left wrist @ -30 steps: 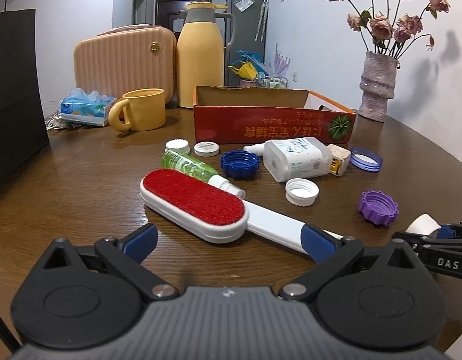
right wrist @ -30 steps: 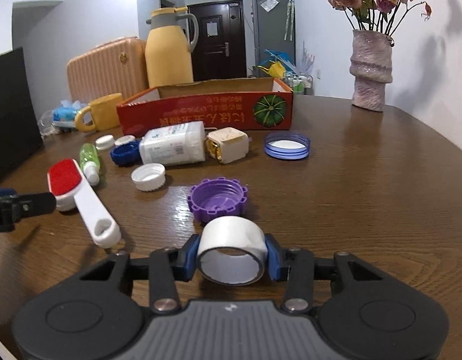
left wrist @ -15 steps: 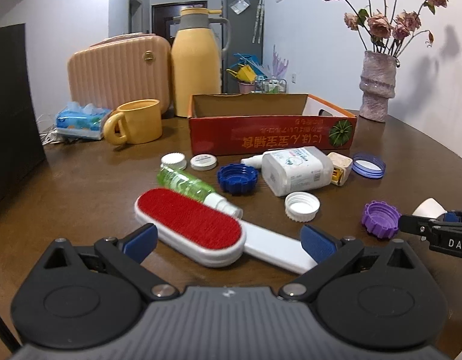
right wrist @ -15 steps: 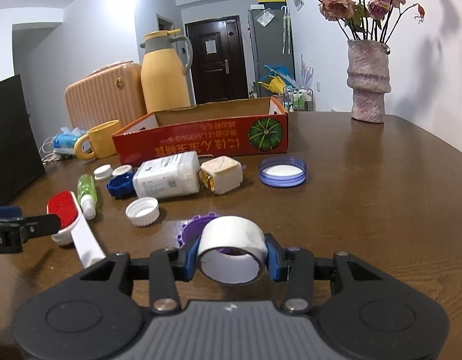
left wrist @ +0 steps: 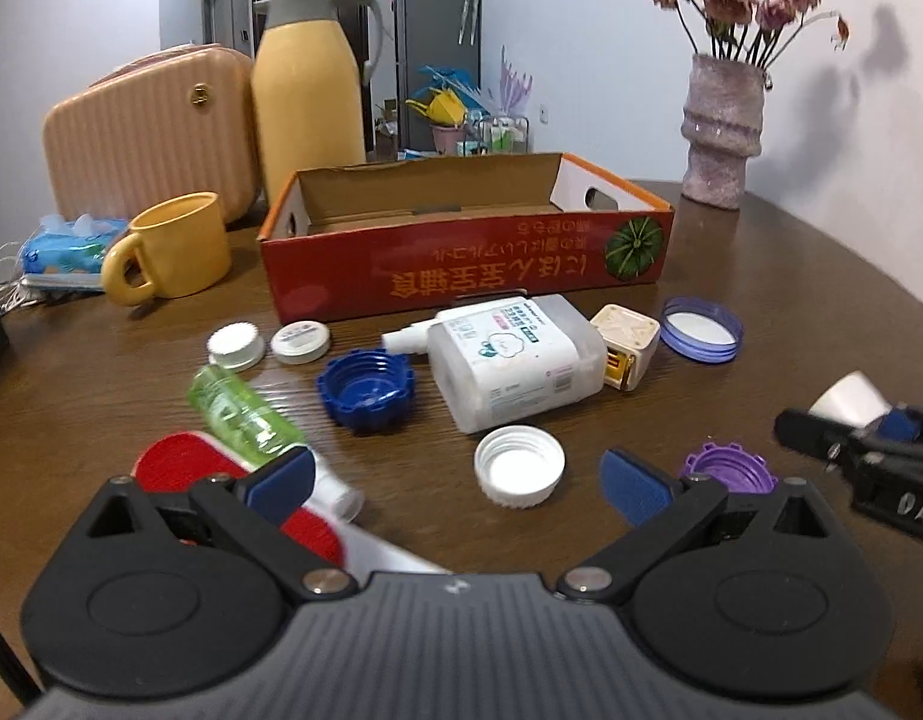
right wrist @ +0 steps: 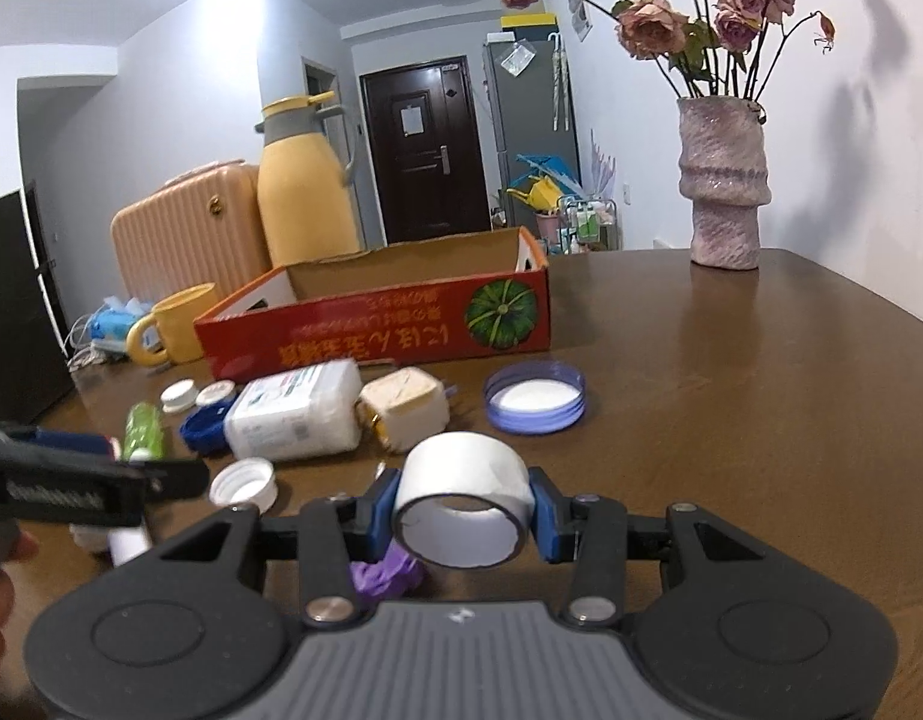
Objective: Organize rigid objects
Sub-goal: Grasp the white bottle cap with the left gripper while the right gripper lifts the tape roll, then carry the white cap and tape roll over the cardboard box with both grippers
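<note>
Right tongs (right wrist: 464, 504) clamp a white tape roll (right wrist: 464, 501) between blue pads, roll lifted above the desk (right wrist: 731, 396), hole facing the camera. Left tongs (left wrist: 455, 480) stand wide open, nothing between the pads, hovering over the near part of the desk above a white bottle cap (left wrist: 520, 466).

Red cardboard box (left wrist: 461, 246) sits open toward the far edge, inside looks empty as far as visible. Just in front of it lie a white wipes-style bottle (left wrist: 521, 360) on its side, a cream charger cube (left wrist: 626, 348) touching its right end, and a clear purple-rimmed lid (left wrist: 701, 330) further right. Blue cap (left wrist: 365, 387) sits left of the bottle; two small white caps (left wrist: 236, 345) beyond it. Green spray bottle (left wrist: 245, 414) lies tilted, partly over the red lint brush (left wrist: 179, 468) at the near left. Purple cap (left wrist: 728, 468) sits near right, under the right tongs.

Yellow mug (left wrist: 173, 246), yellow thermos (left wrist: 308, 96), peach case (left wrist: 143, 132) and tissue pack (left wrist: 65, 246) stand at the far left; flower vase (left wrist: 722, 132) at far right.
</note>
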A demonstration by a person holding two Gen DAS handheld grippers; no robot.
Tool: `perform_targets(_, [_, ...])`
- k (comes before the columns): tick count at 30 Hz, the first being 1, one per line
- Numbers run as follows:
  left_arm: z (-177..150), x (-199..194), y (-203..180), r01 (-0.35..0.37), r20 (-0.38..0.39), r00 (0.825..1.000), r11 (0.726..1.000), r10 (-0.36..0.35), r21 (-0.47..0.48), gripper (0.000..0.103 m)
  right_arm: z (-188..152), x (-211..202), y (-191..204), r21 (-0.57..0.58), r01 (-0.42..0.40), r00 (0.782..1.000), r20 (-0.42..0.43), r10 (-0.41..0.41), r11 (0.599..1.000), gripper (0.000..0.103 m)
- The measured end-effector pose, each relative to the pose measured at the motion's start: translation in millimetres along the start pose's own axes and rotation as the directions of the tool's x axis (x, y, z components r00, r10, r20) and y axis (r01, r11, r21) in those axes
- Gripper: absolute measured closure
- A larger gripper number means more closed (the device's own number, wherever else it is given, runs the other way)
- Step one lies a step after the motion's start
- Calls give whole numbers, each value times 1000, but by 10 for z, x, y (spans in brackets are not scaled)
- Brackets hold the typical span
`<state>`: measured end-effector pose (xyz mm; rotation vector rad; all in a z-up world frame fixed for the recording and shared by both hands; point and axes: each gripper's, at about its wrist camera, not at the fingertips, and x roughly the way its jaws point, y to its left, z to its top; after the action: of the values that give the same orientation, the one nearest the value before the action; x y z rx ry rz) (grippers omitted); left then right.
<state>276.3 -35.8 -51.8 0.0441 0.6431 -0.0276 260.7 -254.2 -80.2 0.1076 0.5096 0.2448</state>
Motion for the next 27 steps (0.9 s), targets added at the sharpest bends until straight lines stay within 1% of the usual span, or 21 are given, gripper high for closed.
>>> perform_targets(2, [23, 110, -71, -11, -15, 1000, 1000, 11, 6, 2, 53, 39, -49, 9, 7, 1000, 14, -7, 1000, 60])
perform_targets(4, [30, 202, -123, -8, -34, 999, 1000, 8, 9, 13, 101, 75, -99, 25, 7, 1000, 30, -8, 1000, 60])
perform_targets(7, [18, 308, -204, -21, -54, 998, 999, 23, 28, 18, 141, 132, -178, 60, -8, 999, 41, 6, 998, 60])
perform_targets(9, [2, 353, -237, -14, -63, 998, 999, 16, 36, 22, 129, 171, -209, 81, -21, 999, 37, 18, 997, 60])
perform_targets(11, [-4, 391, -252, -8, -71, 997, 999, 11, 37, 24, 114, 197, -225, 92, -20, 999, 33, 17, 996, 60])
perform_targets(15, [2, 450, -272, -7, -82, 997, 1000, 9, 24, 31, 90, 214, -236, 99, -20, 999, 36, 17, 995, 60])
perform_targets(17, [9, 477, -285, -3, -89, 996, 1000, 4, 18, 39, 76, 220, -228, 101, -22, 999, 31, 18, 995, 60])
perform_targets(18, [9, 491, -283, 6, -94, 996, 1000, -5, 14, 45, 72, 226, -226, 101, -22, 999, 29, 19, 995, 60])
perform_targets(19, [10, 494, -278, 17, -92, 996, 1000, -16, 9, 53, 66, 231, -223, 101, -22, 999, 28, 19, 995, 60])
perform_targets(21, [13, 487, -276, 30, -85, 996, 999, -30, 9, 62, 50, 233, -217, 100, -19, 1000, 26, 17, 995, 60])
perform_targets(27, [9, 458, -240, 40, -70, 997, 999, -40, -5, 62, 34, 234, -236, 120, -17, 1000, 21, 14, 993, 60])
